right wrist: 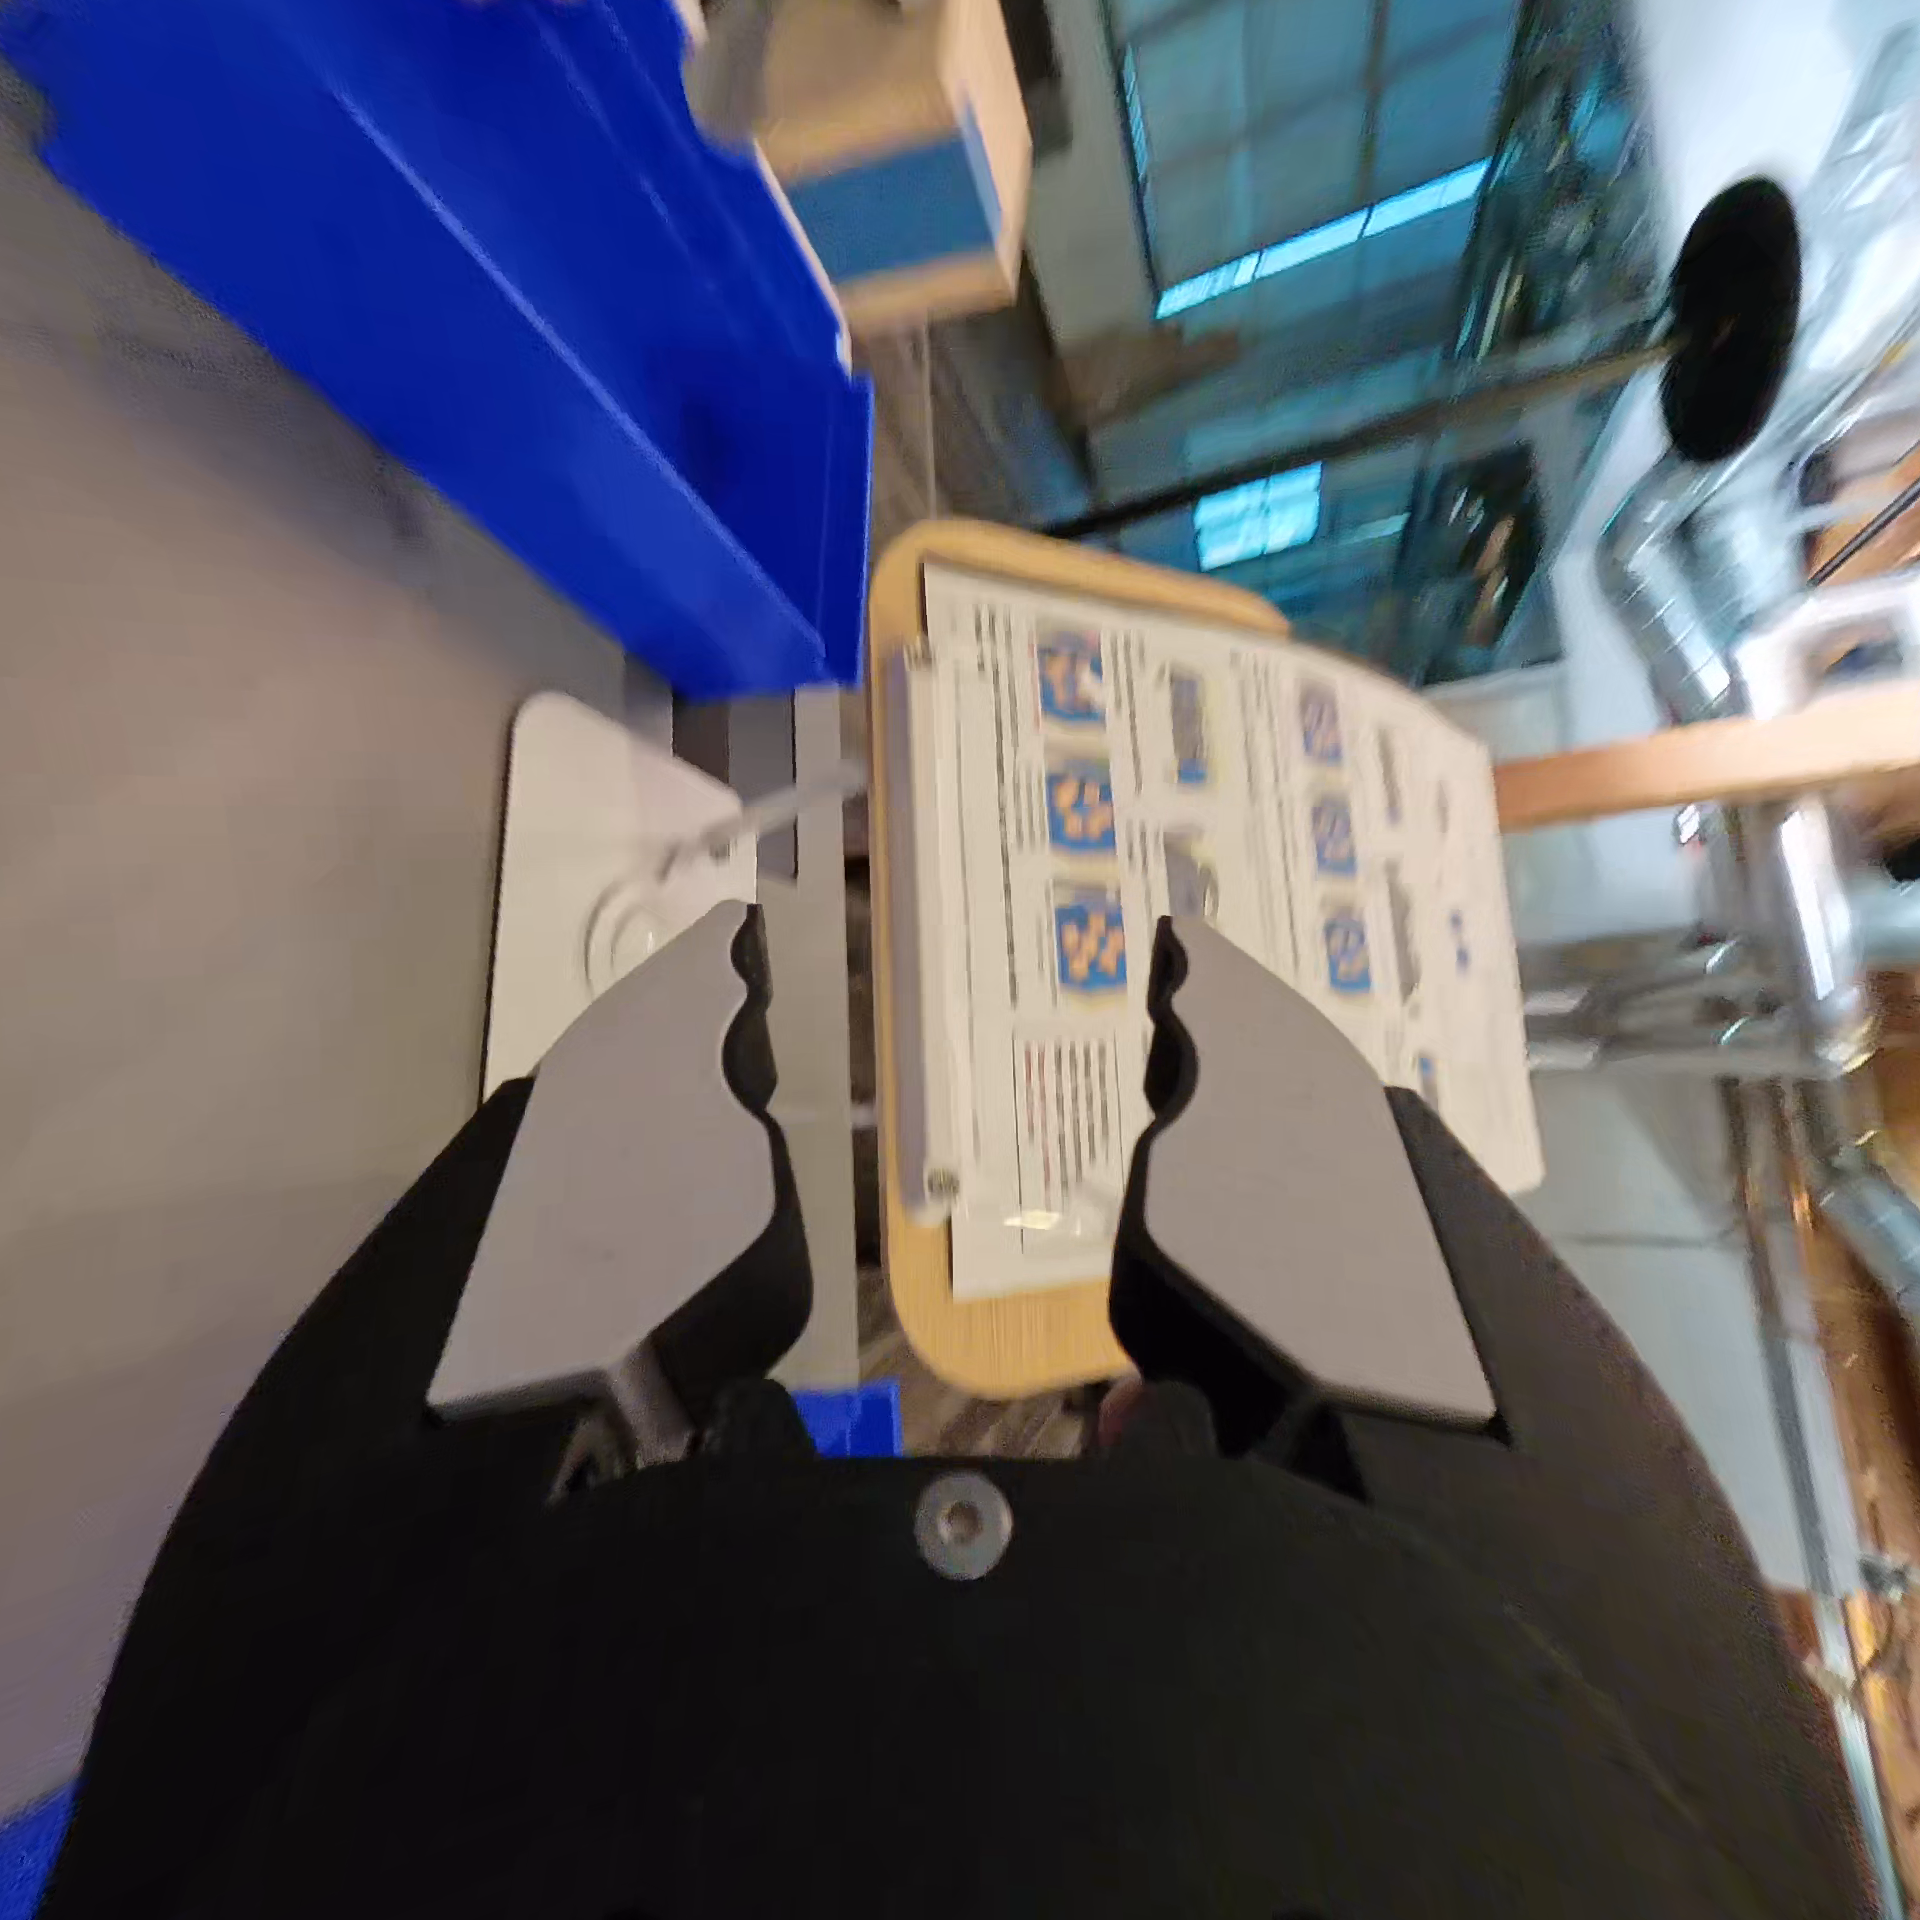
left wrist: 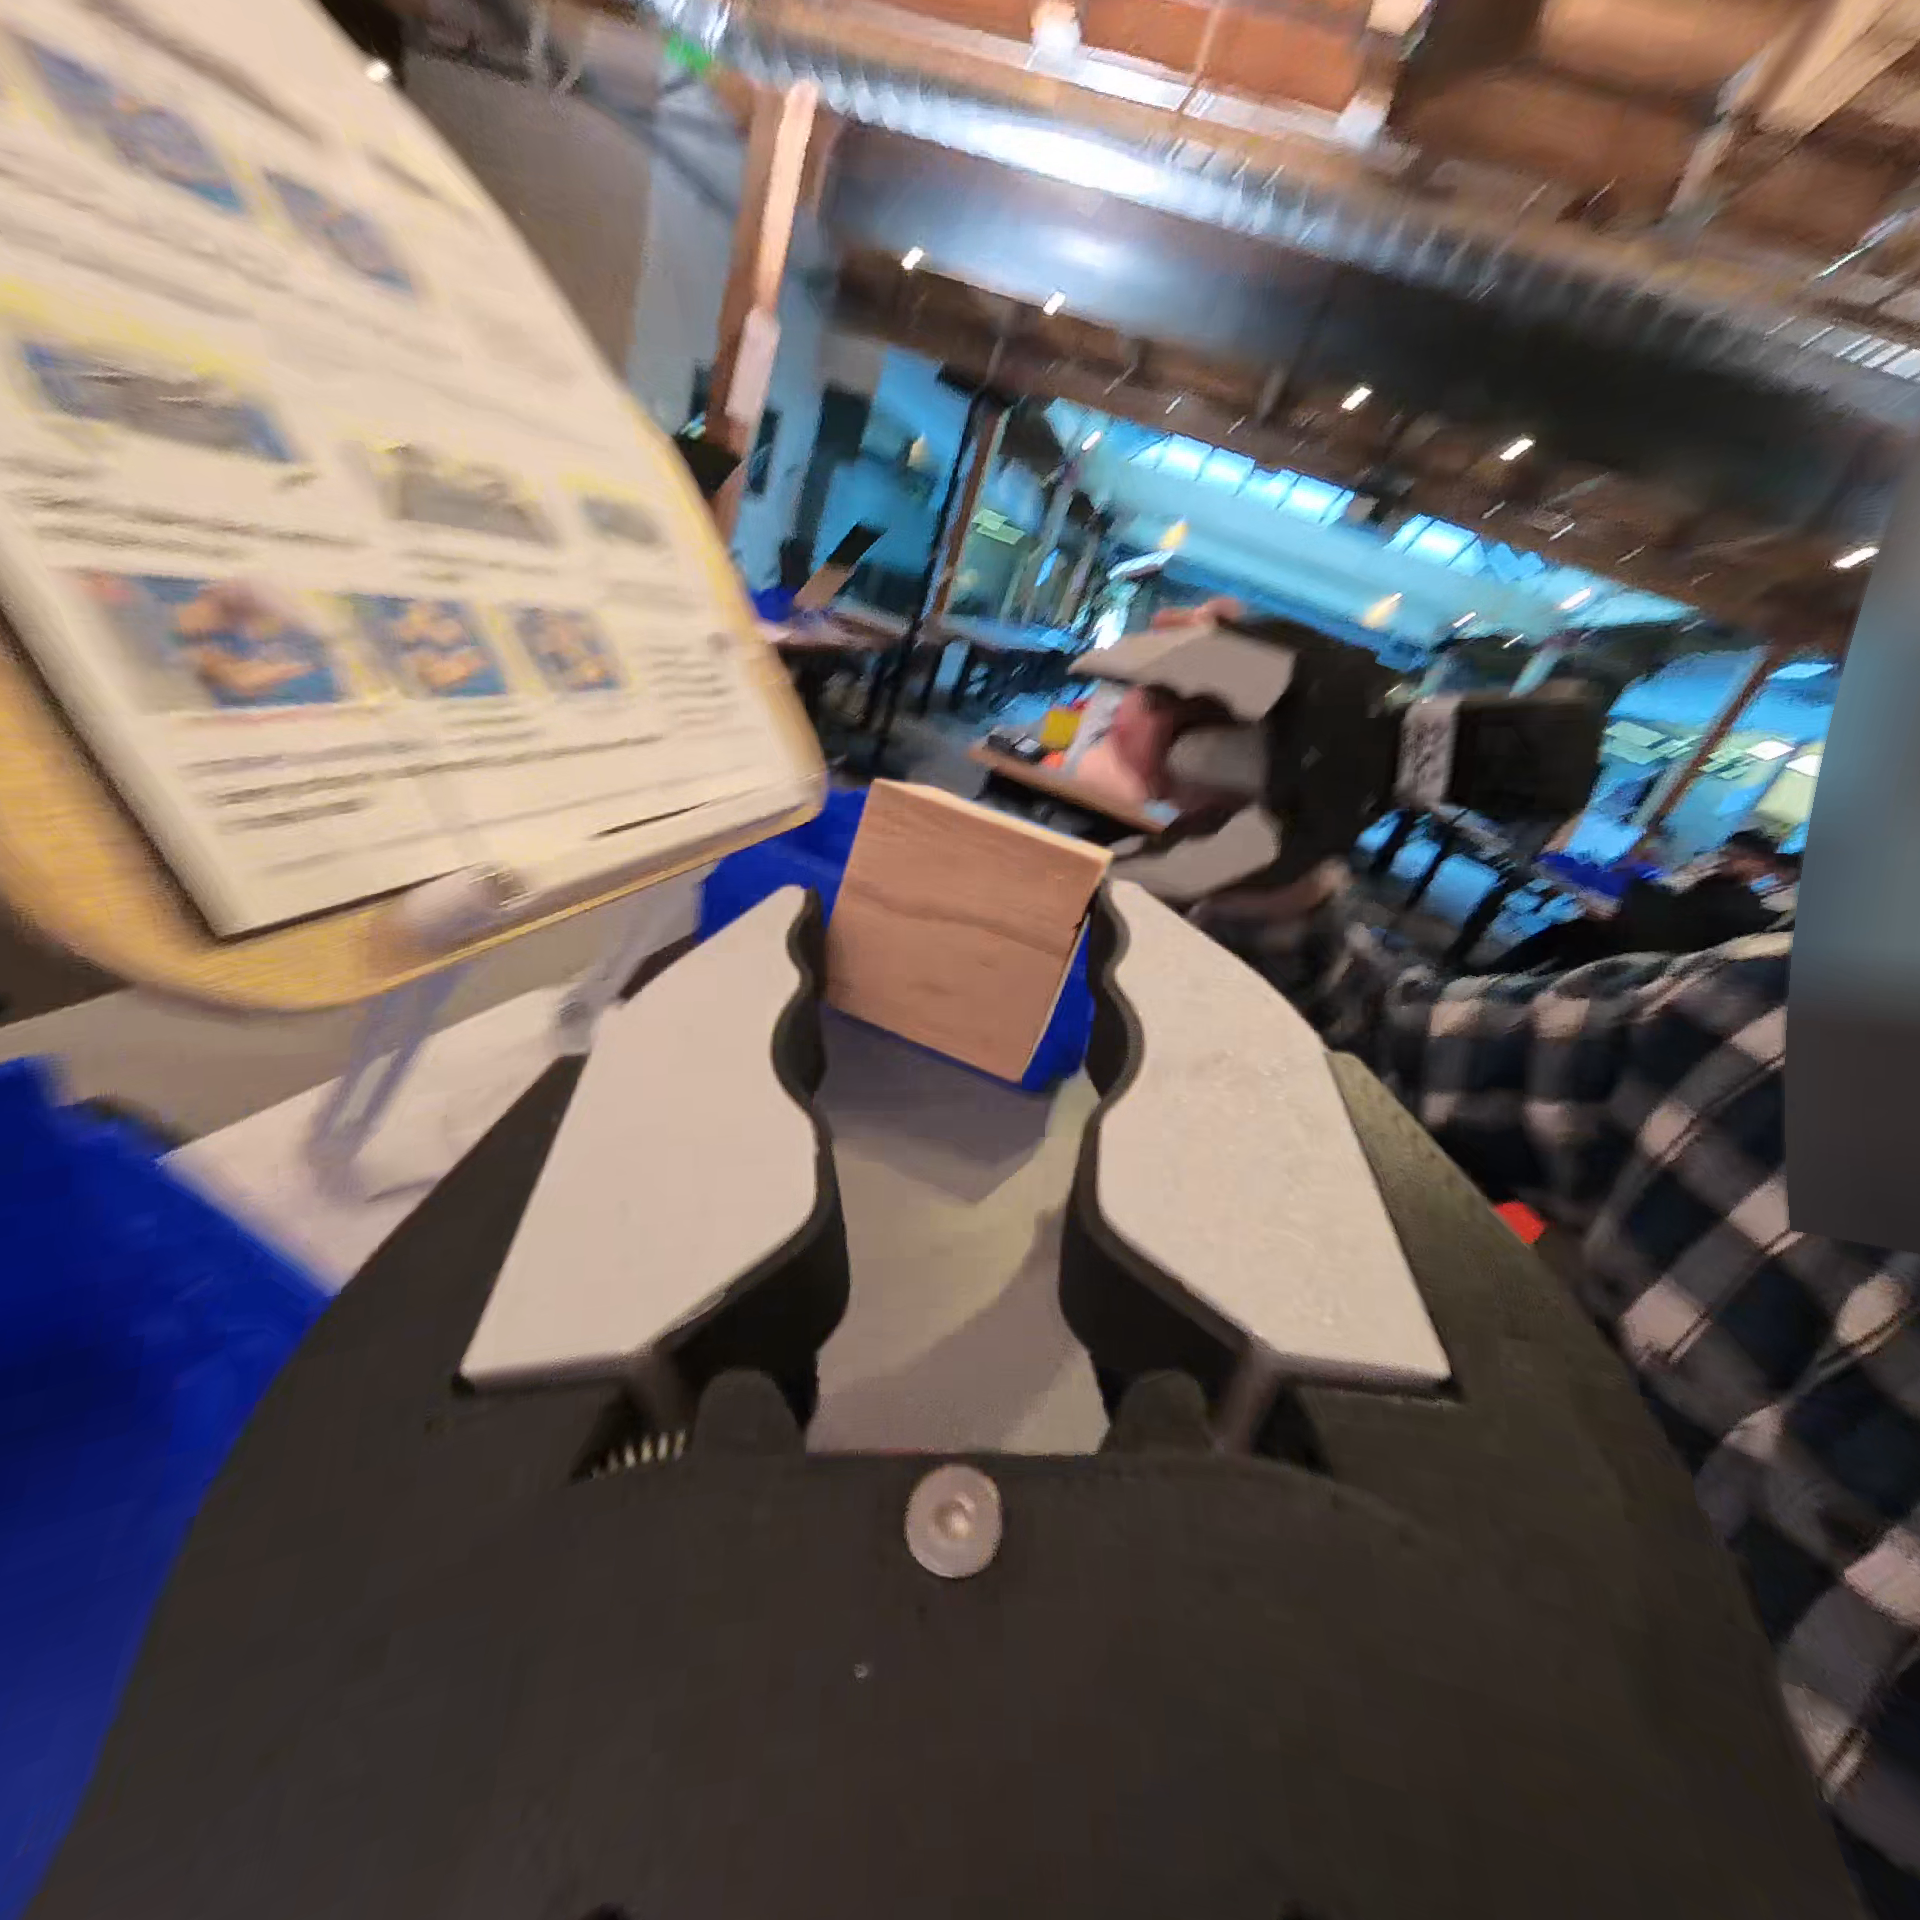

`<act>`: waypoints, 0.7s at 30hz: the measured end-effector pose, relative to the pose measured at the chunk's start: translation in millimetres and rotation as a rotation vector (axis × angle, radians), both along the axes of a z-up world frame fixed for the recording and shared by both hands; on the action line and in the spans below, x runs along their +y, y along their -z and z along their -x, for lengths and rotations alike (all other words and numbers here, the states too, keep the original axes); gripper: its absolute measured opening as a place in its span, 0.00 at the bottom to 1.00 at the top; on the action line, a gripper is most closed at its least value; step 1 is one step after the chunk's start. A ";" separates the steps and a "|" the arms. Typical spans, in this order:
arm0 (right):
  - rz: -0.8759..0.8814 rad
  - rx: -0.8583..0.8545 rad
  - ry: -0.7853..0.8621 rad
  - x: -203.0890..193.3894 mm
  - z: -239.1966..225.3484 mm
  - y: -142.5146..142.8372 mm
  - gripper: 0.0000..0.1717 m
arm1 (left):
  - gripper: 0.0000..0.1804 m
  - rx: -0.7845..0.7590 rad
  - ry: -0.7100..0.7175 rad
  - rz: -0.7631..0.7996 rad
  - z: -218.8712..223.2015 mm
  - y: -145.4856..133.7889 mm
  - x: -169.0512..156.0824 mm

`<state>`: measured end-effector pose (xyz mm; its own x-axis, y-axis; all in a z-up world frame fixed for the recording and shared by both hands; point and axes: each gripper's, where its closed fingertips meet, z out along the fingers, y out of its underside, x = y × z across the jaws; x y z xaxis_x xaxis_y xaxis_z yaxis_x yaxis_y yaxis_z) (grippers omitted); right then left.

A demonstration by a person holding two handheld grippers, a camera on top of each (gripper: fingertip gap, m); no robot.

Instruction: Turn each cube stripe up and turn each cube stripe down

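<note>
Gripping: left gripper (left wrist: 951,935) has its jaws closed on a wooden cube (left wrist: 961,935), pads against its two side faces, lifted clear of the grey table (left wrist: 436,1101).
Step in hand: prob. mid-turn, cube up in the air and tilted – best to roll the wrist slow, keep the squeeze even so it won't pivot between the pads, set it flat before letting go.
Cube look: plain pale wood w/ faint grain on the face toward the cam; no stripe seen from here, so can't tell which way it points.
Cube place: at the fingertips, in front of a blue bin (left wrist: 758,883).
Right gripper (right wrist: 961,935): jaws wide apart, nothing between them – aimed toward a clipboard (right wrist: 987,1340) w/ a printed sheet.
Second cube: a blue-striped one (right wrist: 894,187), blurred, by the bin's edge.
</note>
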<state>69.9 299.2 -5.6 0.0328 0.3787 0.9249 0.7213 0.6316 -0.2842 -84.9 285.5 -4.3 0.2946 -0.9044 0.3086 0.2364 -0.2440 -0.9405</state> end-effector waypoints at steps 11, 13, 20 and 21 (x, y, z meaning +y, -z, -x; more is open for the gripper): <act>-0.238 0.153 -0.214 -55.2 50.8 -0.8 0.28 | 0.26 -0.112 0.262 0.093 -118.9 -1.1 -47.2; -0.255 0.116 -0.218 -55.1 48.0 0.8 0.26 | 0.27 -0.128 0.281 0.108 -121.9 -1.6 -46.6; 0.028 -0.219 0.056 -5.0 -36.0 7.6 0.26 | 0.22 -0.008 0.184 -0.025 -103.8 -18.8 -29.1; 0.128 -0.296 0.129 4.4 -64.6 16.7 0.27 | 0.20 0.006 0.143 -0.063 -95.6 -26.7 -24.2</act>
<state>134.5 303.6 -22.2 -0.1750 0.5028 0.8465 0.8557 0.5029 -0.1218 10.7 261.3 22.4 0.1625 -0.9548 0.2490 0.1979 -0.2156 -0.9562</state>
